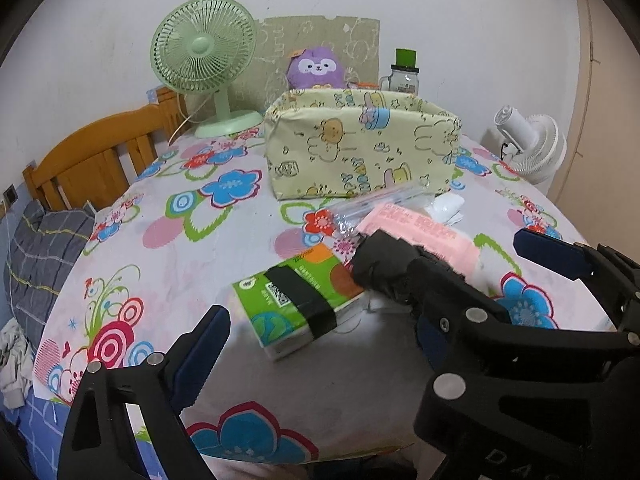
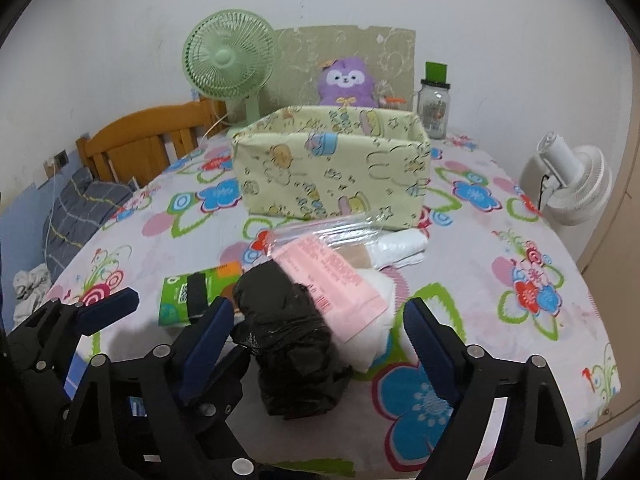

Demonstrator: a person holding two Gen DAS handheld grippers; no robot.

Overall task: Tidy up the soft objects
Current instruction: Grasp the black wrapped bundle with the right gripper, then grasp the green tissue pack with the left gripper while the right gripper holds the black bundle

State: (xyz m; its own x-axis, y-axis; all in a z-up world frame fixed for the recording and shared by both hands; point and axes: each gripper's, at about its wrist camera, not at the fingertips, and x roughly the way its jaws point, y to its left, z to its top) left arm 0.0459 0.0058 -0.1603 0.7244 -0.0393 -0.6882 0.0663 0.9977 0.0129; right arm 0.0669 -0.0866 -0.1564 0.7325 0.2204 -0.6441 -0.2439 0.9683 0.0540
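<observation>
Soft packs — green tissue pack, black bundle, pink pack — all lie near the desk's front edge, none visibly in the fabric bin behind. Left tool is released; right tool straddles the bundle, unclenched. Nearly everything remains.

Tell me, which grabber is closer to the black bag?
The right gripper: its open fingers sit on either side of the black bag. The left gripper is open over the green tissue pack, beside the bag.

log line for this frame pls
left gripper: open, over green tissue pack | right gripper: open, straddling black bag roll | fabric bin: behind
</observation>
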